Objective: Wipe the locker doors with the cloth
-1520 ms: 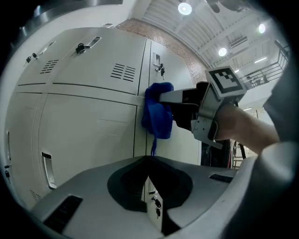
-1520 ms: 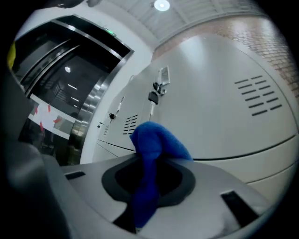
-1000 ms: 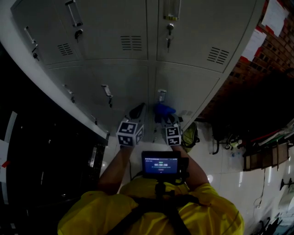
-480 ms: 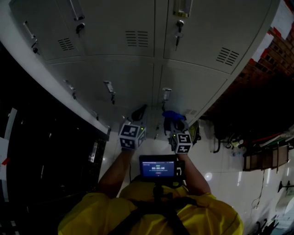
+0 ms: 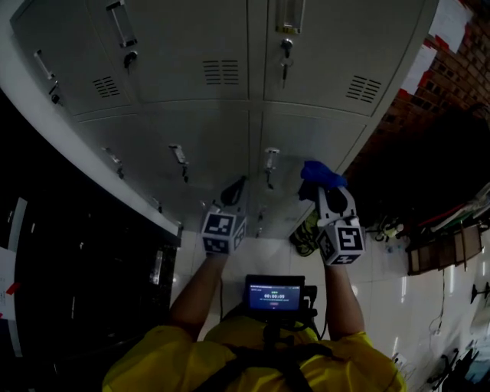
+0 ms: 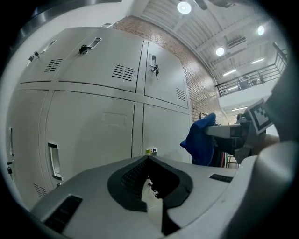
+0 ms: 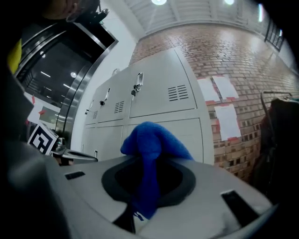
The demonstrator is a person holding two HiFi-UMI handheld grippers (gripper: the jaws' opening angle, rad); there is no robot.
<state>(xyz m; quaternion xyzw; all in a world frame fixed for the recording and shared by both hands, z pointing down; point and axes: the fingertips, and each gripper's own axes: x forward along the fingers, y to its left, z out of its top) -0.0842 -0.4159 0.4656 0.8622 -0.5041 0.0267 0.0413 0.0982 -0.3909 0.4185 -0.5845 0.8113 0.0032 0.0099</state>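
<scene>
A bank of grey locker doors (image 5: 306,145) fills the head view, each with a handle and vent slots. My right gripper (image 5: 323,186) is shut on a blue cloth (image 5: 321,174), which bunches out past the jaws close to the lower right locker door; I cannot tell whether it touches. In the right gripper view the cloth (image 7: 150,144) hangs between the jaws with the lockers (image 7: 159,102) beyond. My left gripper (image 5: 233,190) is shut with nothing in it, to the left by the middle doors. The left gripper view shows the cloth (image 6: 201,140) off to the right.
A brick wall (image 5: 452,69) with white papers (image 5: 442,23) meets the lockers on the right. A dark glass front (image 5: 53,253) runs along the left. A small bag (image 5: 304,233) lies at the locker base, and furniture clutter (image 5: 444,245) stands on the glossy floor at right.
My right gripper has carried the blue cloth rightwards and further out, from beside the left gripper to the lower right door. The left gripper has barely moved.
</scene>
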